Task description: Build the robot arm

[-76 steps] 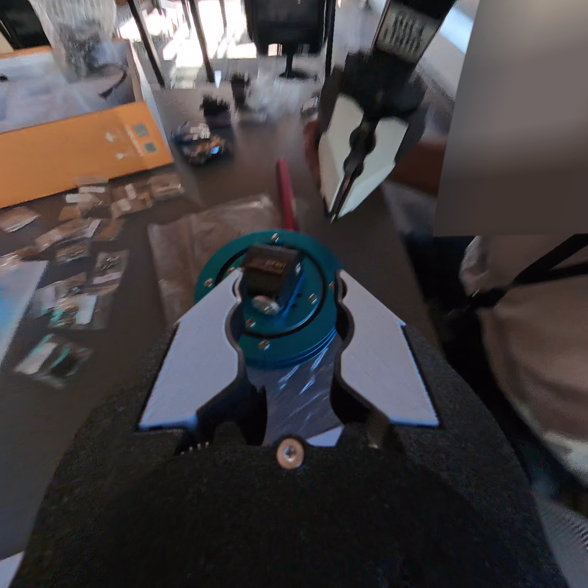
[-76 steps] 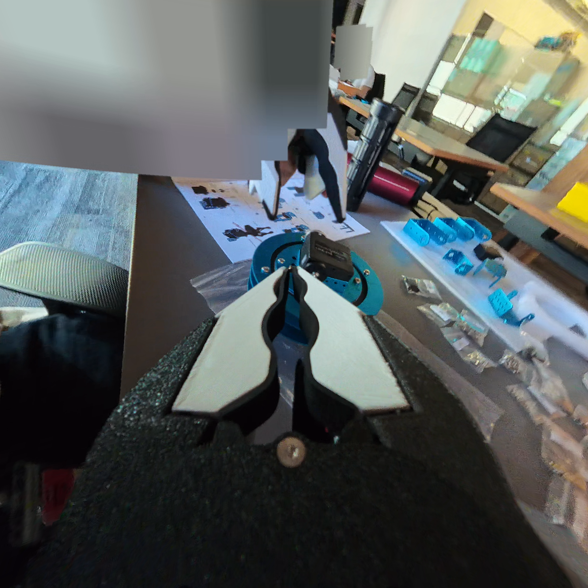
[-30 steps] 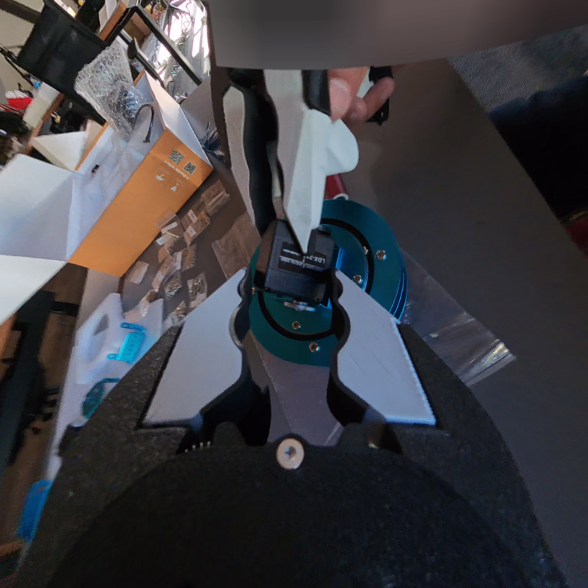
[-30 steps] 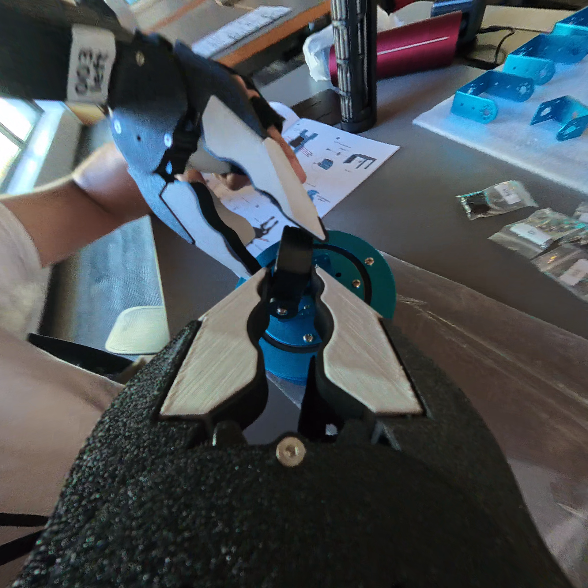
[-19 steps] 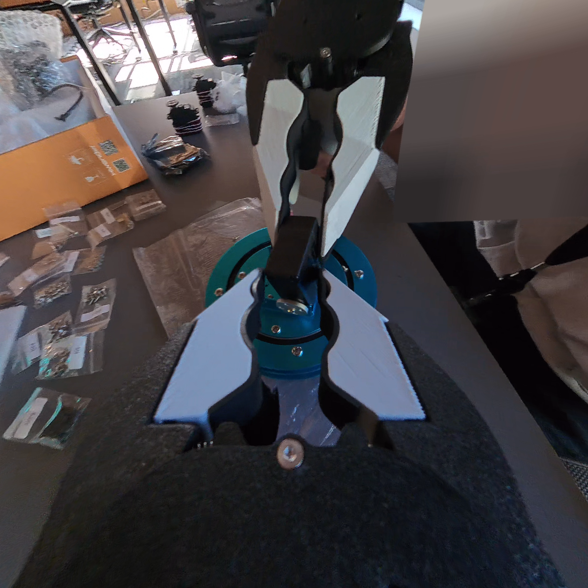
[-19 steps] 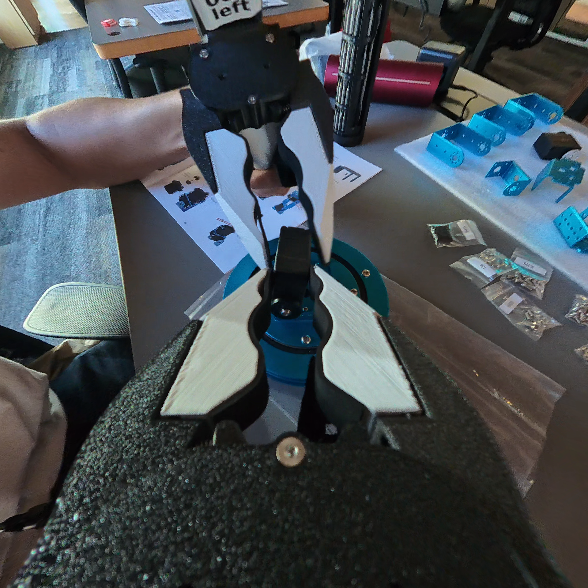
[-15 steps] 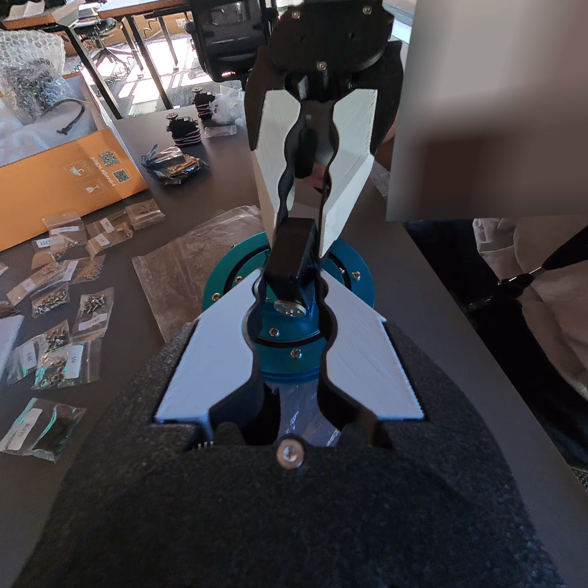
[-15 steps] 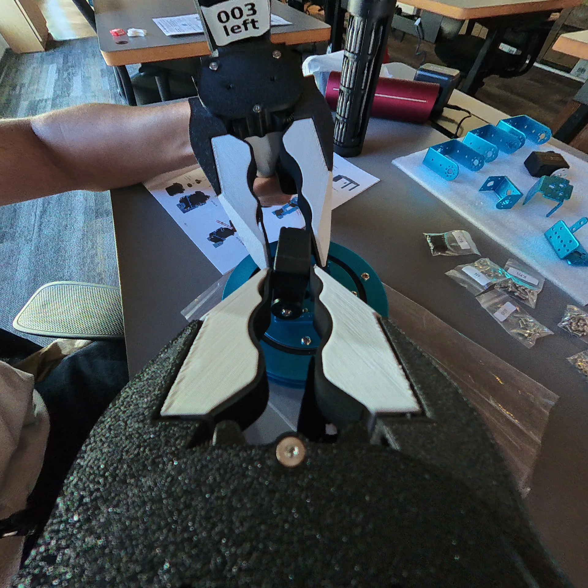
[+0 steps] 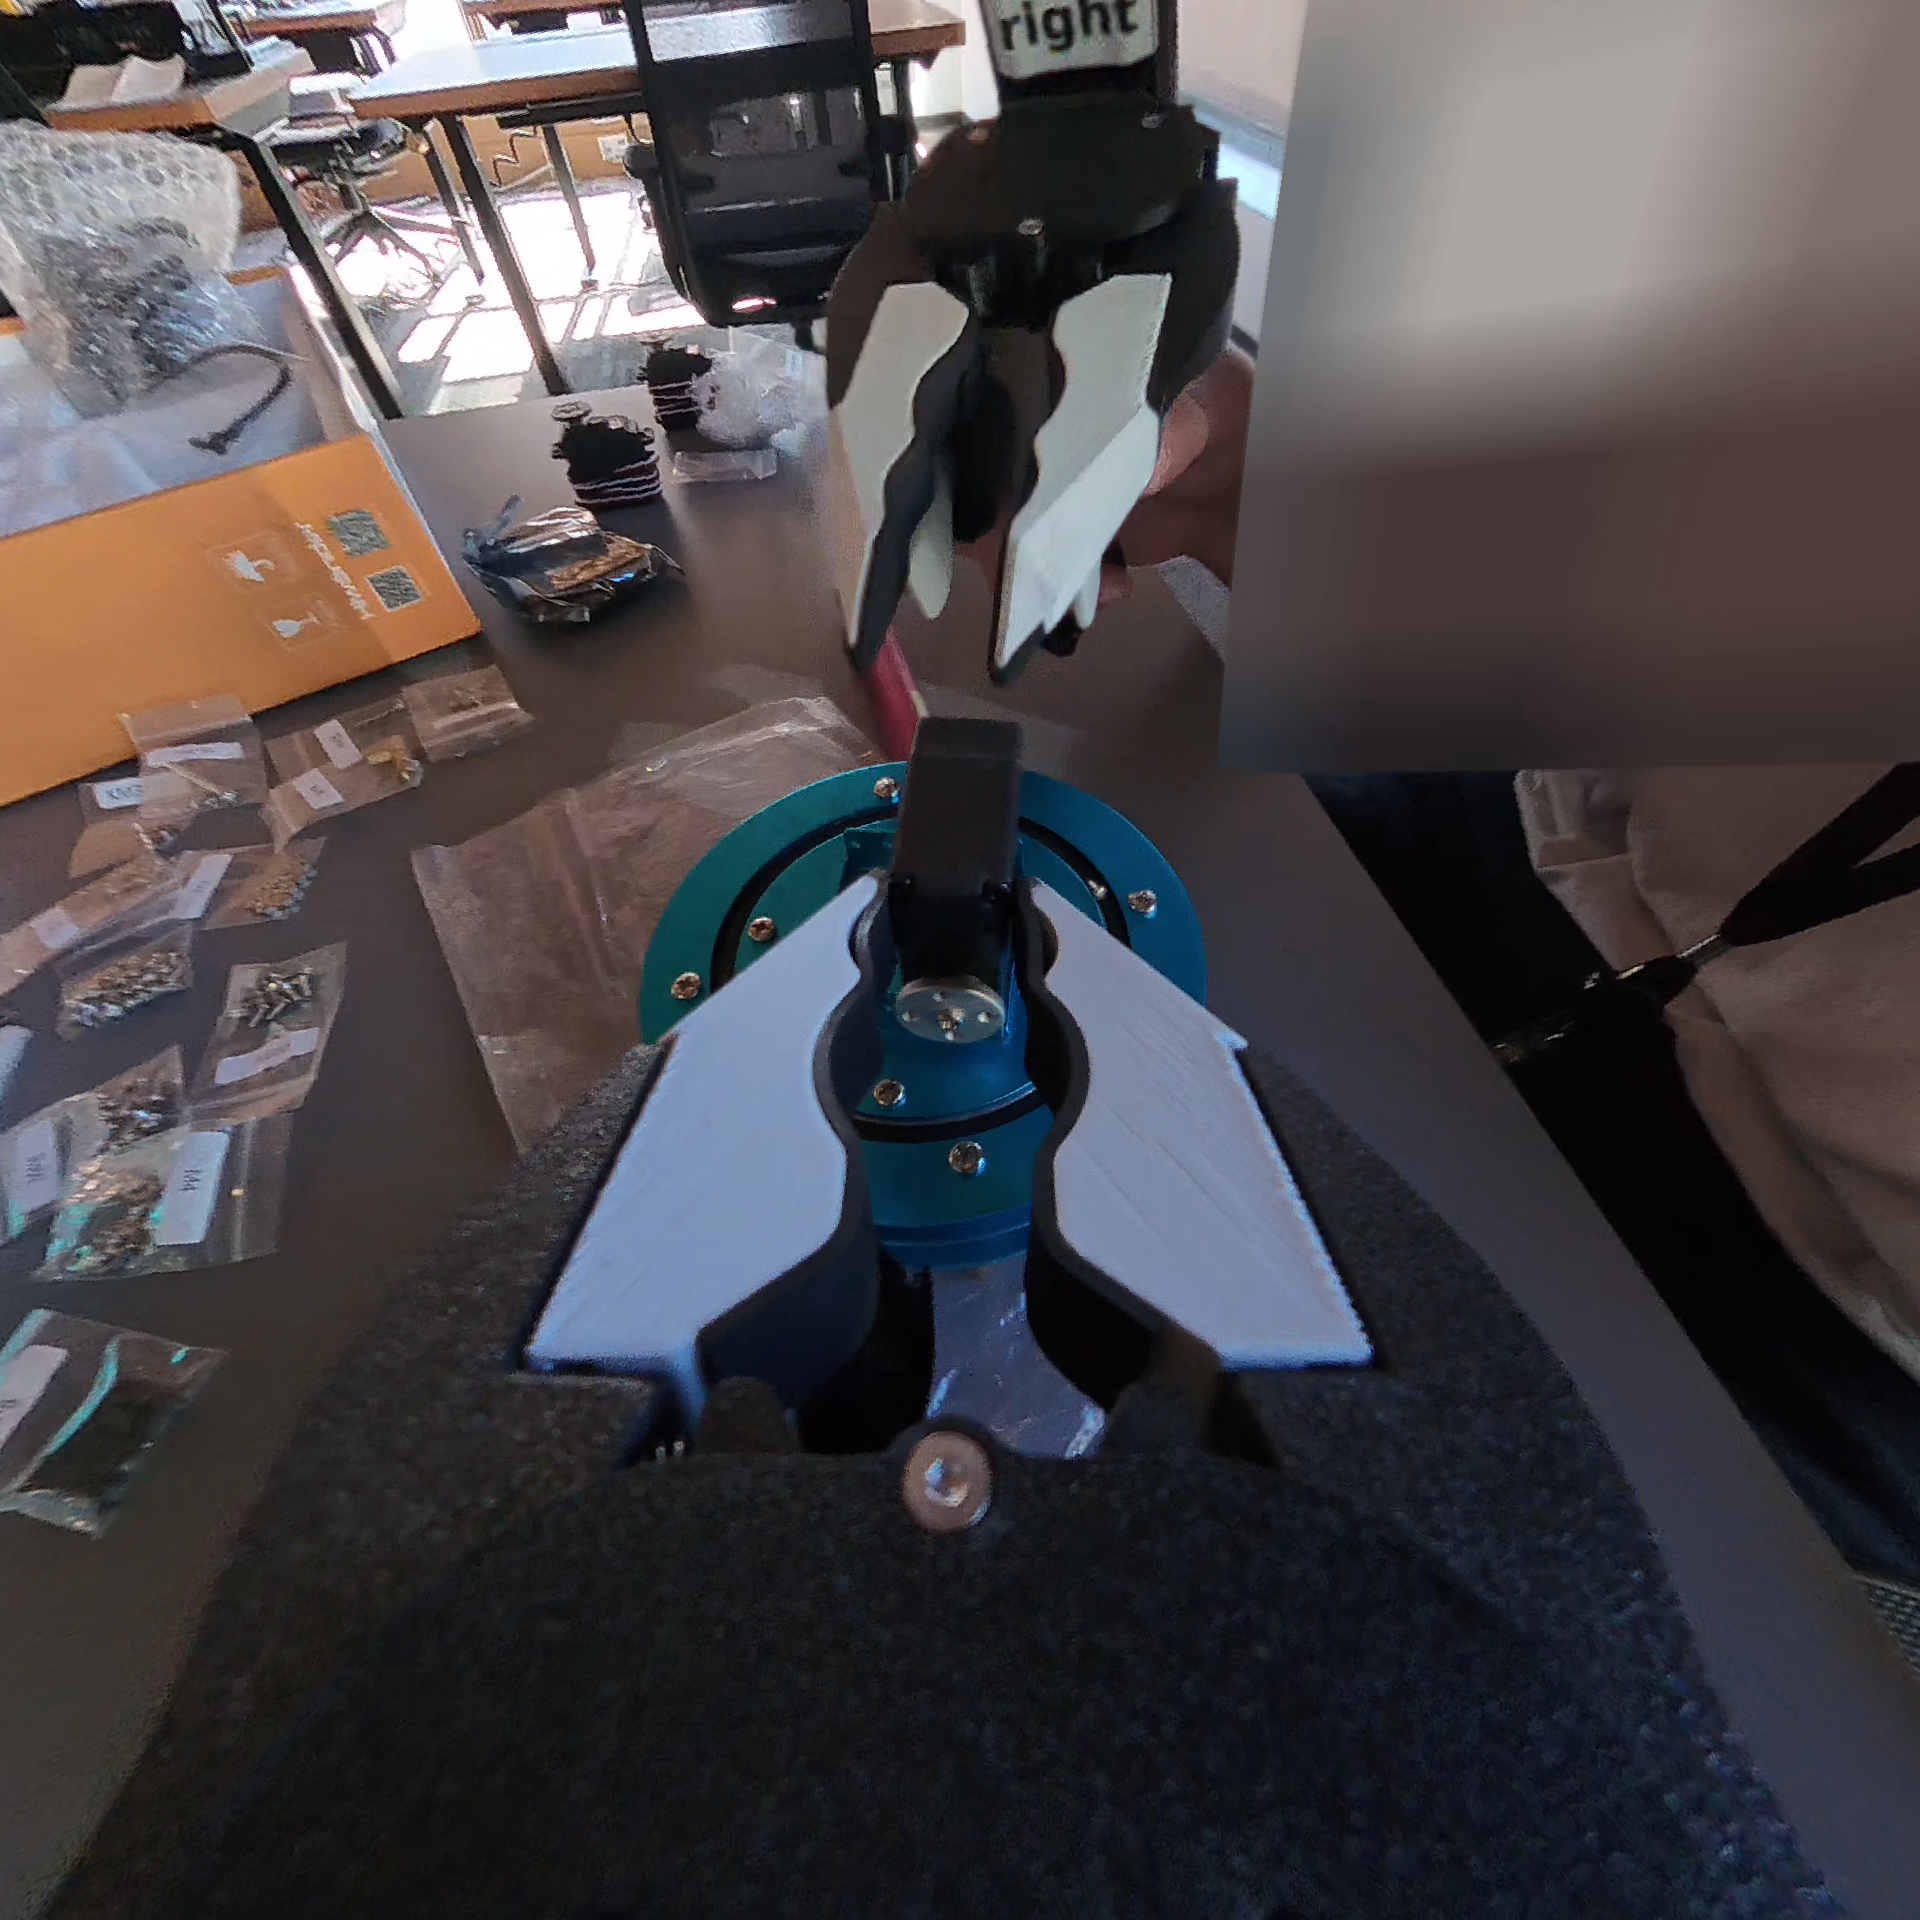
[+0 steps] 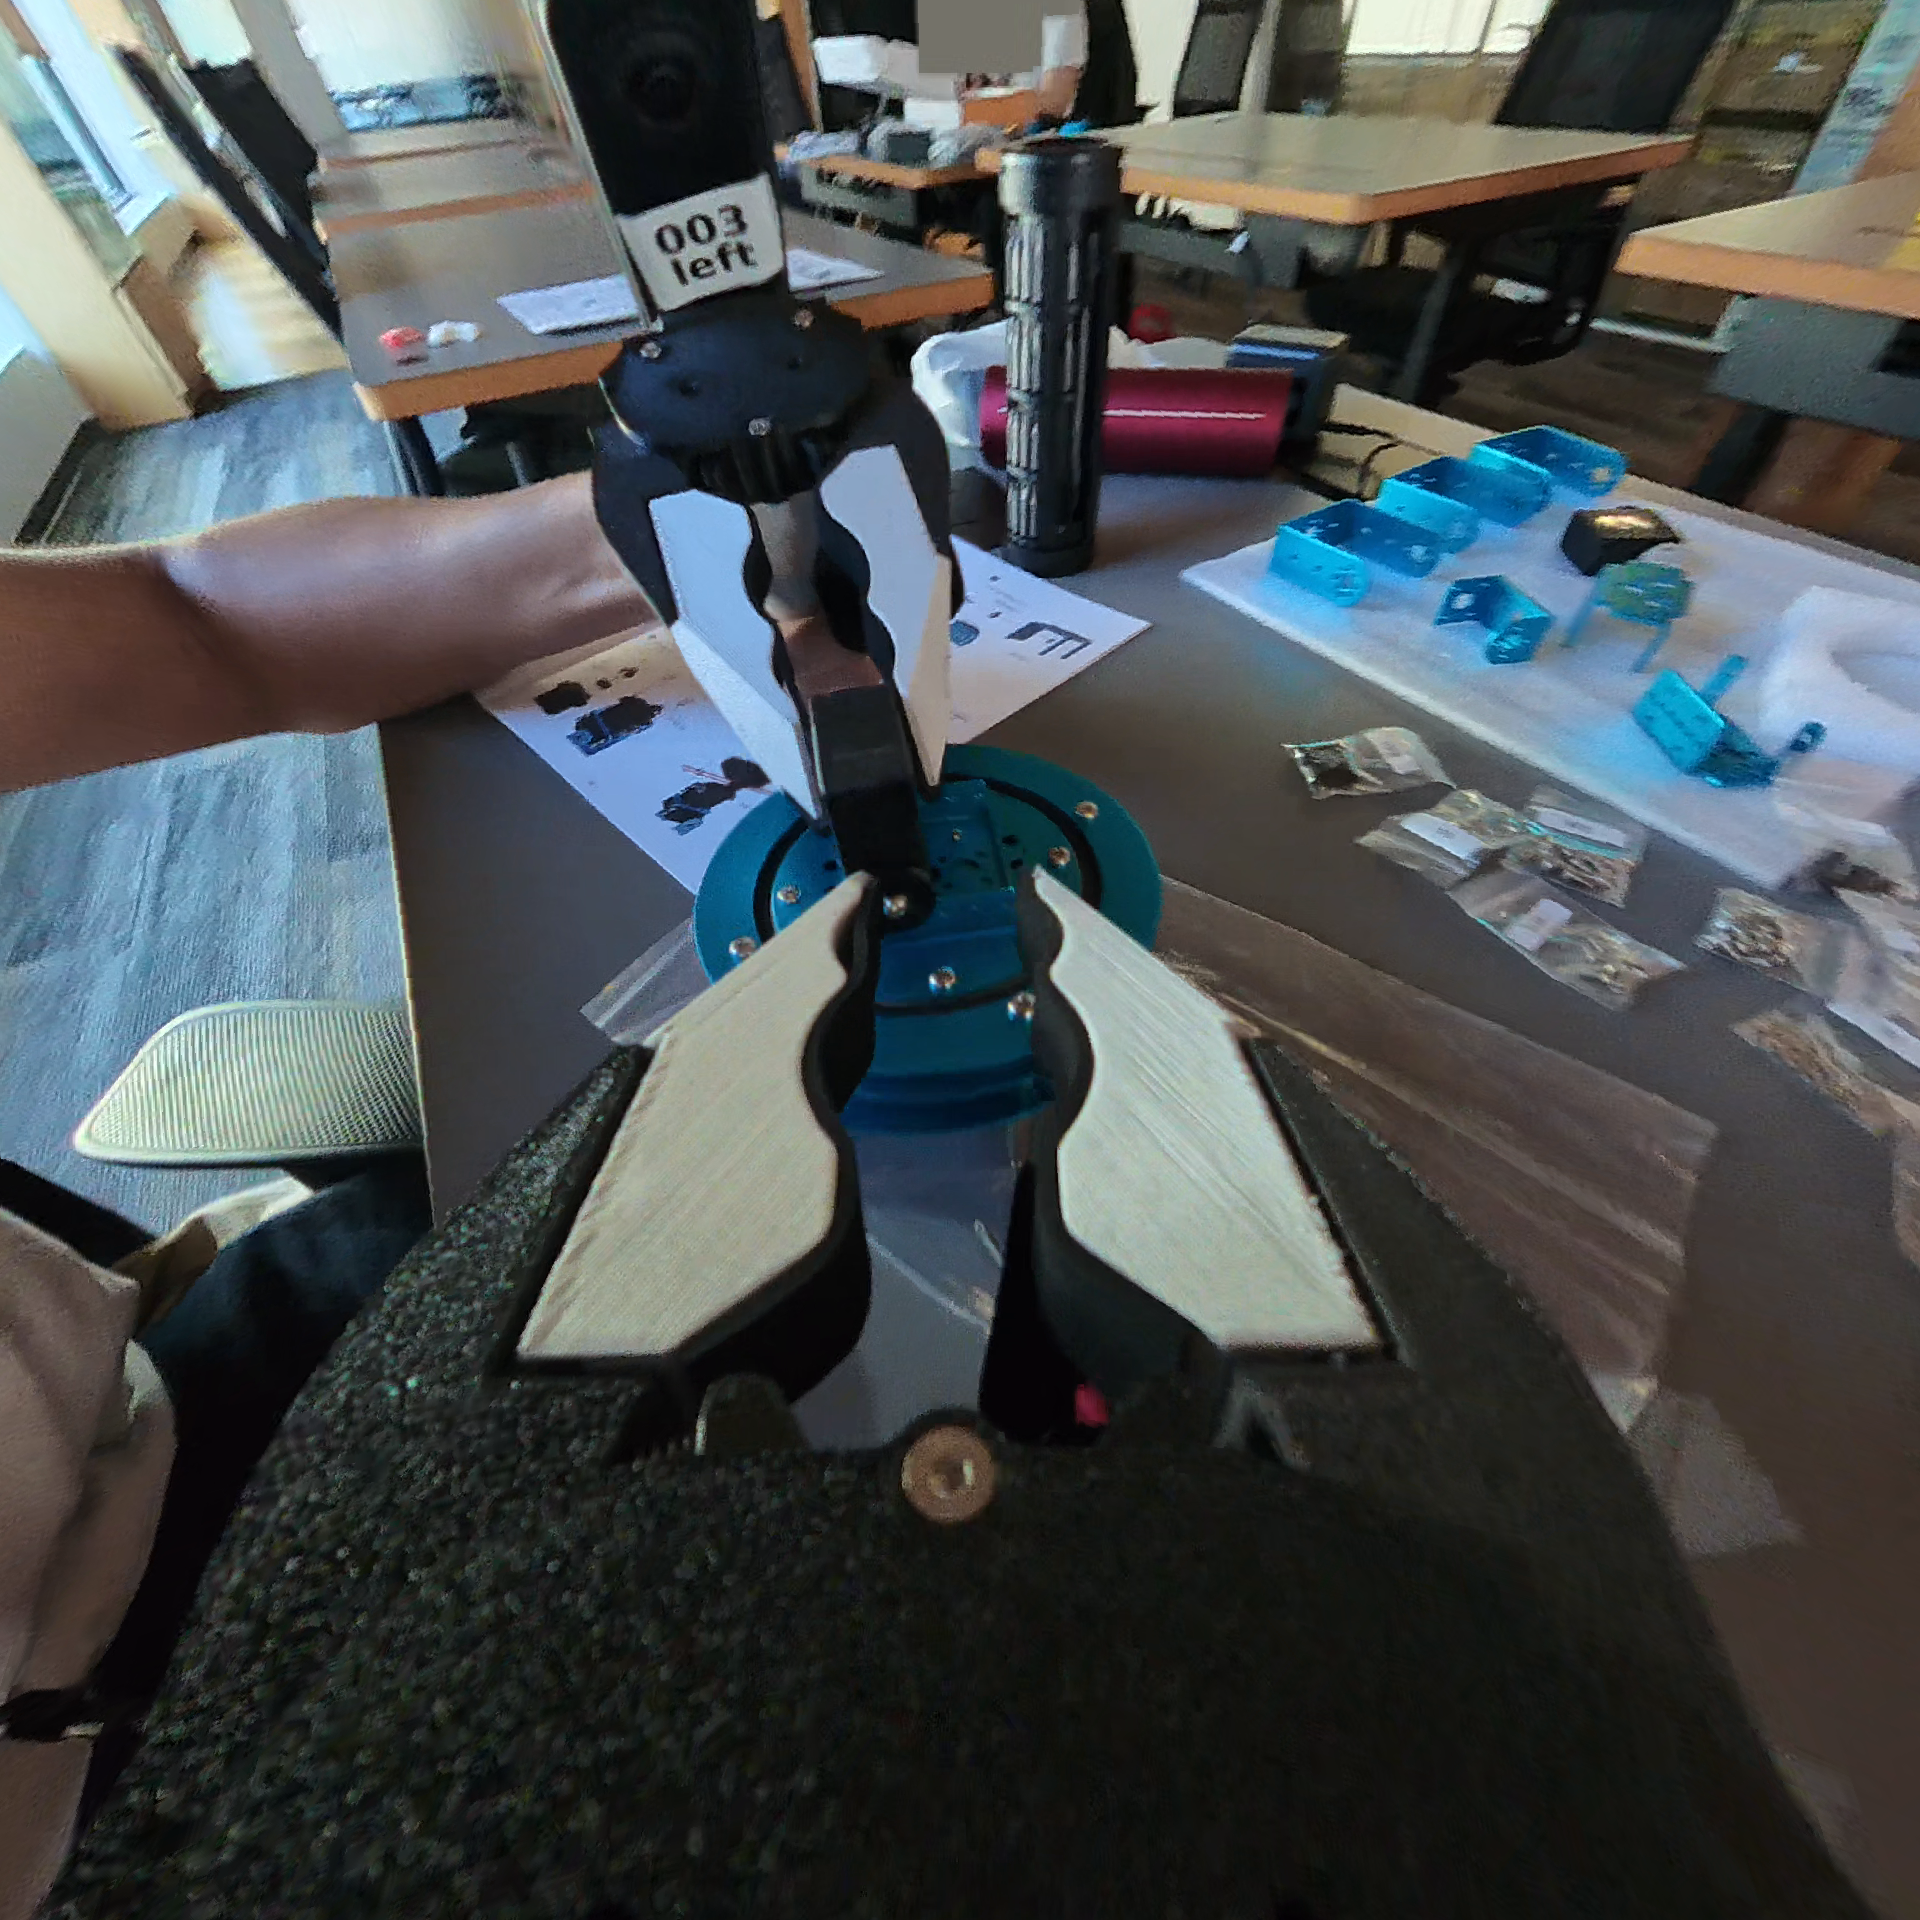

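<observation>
Left gripper (image 9: 954, 894): fingers closed in on a black servo block (image 9: 954, 831), pinching its lower body from both sides; seen across the table in the right wrist view, the same grip holds the block between the white finger tips.
Servo block: stands upright, tilted a little, on the hub of a blue round turntable base (image 9: 1164, 914); its silver output disc faces the left gripper's camera, just ahead of the finger roots.
Right gripper (image 10: 945, 894): fingers spread, nothing between them; tips stand just short of the servo block and over the near rim of the turntable base, not touching the block. From the left wrist view it hangs beyond and above the block, tips apart.
Turntable base: sits on the grey table (image 10: 520, 935), straight ahead of both grippers, on a clear plastic sheet (image 10: 1455, 1101).
Beyond left gripper's fingers, to its left: orange box (image 9: 187, 582), small bags of screws (image 9: 156, 1039).
Right of right gripper: blue metal brackets (image 10: 1382, 530) on white foam, more screw bags.
Beyond right gripper: printed instruction sheet (image 10: 644, 717), black cylinder (image 10: 1055, 353) upright, red cylinder (image 10: 1184, 421) lying behind it.
Person: bare forearm (image 10: 312, 613) behind the left gripper.
</observation>
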`<control>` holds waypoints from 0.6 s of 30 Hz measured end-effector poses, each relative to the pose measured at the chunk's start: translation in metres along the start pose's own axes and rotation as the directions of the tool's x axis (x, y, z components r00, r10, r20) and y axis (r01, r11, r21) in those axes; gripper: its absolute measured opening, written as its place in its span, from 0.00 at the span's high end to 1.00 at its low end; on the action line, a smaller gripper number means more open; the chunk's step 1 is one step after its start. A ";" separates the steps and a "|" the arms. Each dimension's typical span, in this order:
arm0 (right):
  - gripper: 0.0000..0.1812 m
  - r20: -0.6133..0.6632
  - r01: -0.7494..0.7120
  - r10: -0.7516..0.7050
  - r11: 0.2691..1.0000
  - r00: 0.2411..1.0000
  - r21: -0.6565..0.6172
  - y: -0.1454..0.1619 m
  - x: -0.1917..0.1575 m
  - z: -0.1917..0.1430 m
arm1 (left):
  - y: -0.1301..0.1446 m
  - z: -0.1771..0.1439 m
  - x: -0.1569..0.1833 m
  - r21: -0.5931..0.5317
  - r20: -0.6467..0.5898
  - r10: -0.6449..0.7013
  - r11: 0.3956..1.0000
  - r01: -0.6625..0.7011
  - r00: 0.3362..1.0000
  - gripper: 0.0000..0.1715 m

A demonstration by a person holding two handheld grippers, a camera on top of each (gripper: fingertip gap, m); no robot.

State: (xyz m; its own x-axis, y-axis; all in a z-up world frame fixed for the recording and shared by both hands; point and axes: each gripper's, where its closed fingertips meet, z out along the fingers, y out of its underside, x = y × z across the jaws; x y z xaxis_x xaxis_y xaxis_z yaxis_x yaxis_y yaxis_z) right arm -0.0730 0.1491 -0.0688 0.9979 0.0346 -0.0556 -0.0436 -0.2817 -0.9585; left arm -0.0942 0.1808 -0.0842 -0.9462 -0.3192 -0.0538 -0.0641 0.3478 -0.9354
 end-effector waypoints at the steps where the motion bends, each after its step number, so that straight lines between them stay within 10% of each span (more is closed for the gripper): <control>1: 0.88 -0.013 -0.016 0.016 1.000 1.000 0.011 0.001 0.000 -0.006 | 0.000 0.000 0.000 0.003 -0.016 -0.022 1.000 0.022 1.000 0.87; 18: 0.92 -0.003 -0.214 0.227 0.922 0.974 0.321 0.002 0.010 -0.037 | -0.001 0.001 0.005 0.054 -0.071 -0.027 0.998 0.031 0.997 0.87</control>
State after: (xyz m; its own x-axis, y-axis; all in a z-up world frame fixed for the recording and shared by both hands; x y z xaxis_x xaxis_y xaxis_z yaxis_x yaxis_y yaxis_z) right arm -0.0618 0.1128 -0.0612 0.9619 -0.0329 -0.2713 -0.2699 0.0409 -0.9620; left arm -0.0987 0.1783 -0.0842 -0.9643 -0.2649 -0.0038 -0.0759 0.2899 -0.9540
